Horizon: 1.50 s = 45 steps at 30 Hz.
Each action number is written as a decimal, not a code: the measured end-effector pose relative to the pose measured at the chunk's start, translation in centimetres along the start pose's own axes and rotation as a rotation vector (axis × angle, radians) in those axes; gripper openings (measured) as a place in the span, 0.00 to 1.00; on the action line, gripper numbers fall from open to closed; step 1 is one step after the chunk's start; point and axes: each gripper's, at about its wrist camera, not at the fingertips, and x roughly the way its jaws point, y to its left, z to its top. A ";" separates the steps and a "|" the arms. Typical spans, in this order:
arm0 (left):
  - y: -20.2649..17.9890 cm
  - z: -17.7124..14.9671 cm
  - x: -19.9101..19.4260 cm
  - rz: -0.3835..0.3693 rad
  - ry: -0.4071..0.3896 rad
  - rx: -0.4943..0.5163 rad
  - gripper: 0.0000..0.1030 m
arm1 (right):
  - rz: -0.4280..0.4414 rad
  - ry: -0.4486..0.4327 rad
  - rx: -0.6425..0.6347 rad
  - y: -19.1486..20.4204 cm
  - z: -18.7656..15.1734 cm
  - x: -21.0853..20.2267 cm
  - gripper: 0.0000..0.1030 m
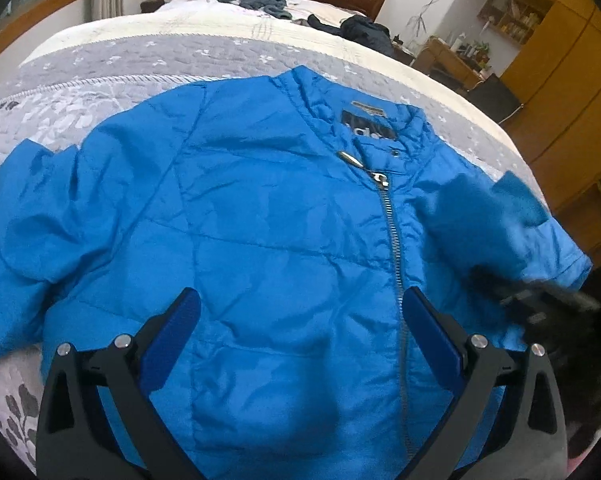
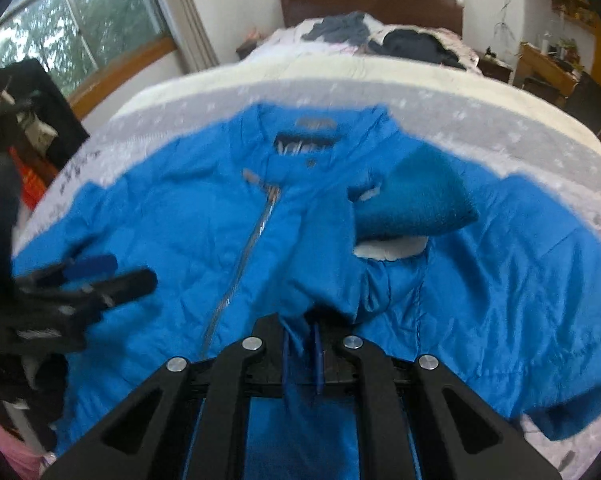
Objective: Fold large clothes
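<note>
A blue jacket [image 1: 284, 240] is spread front-up on the quilted bed [image 1: 100, 76], zipped nearly to the collar. The left gripper [image 1: 300, 312] is held over its lower front, jaws wide apart — the zipper [image 1: 394, 248] is seen just inside the right-hand finger. At the right edge, the right gripper [image 1: 540, 304] is seen — blurred — by the folded-in sleeve [image 1: 512, 216].

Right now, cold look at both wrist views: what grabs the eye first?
A bright blue quilted zip-up jacket lies front-up across the grey-and-white floral quilted bedspread, filling both views. The right hand-held gripper is shut on a bunched fold of the jacket's fabric, near a teal knit sleeve cuff that lies folded over the chest. The left hand-held gripper hangs open over the lower front, beside the silver zipper.
</note>
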 end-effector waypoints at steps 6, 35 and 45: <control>-1.6 0.4 0.3 -0.050 0.030 0.001 0.97 | 0.033 0.015 -0.093 1.1 -1.6 -0.8 0.46; -10.1 1.4 3.2 -0.204 0.037 0.001 0.12 | -0.137 -0.278 0.213 -12.0 -2.5 -13.9 0.59; -1.1 1.8 -0.9 -0.135 -0.037 -0.089 0.12 | 0.115 -0.105 0.250 -11.4 -2.5 -8.0 0.51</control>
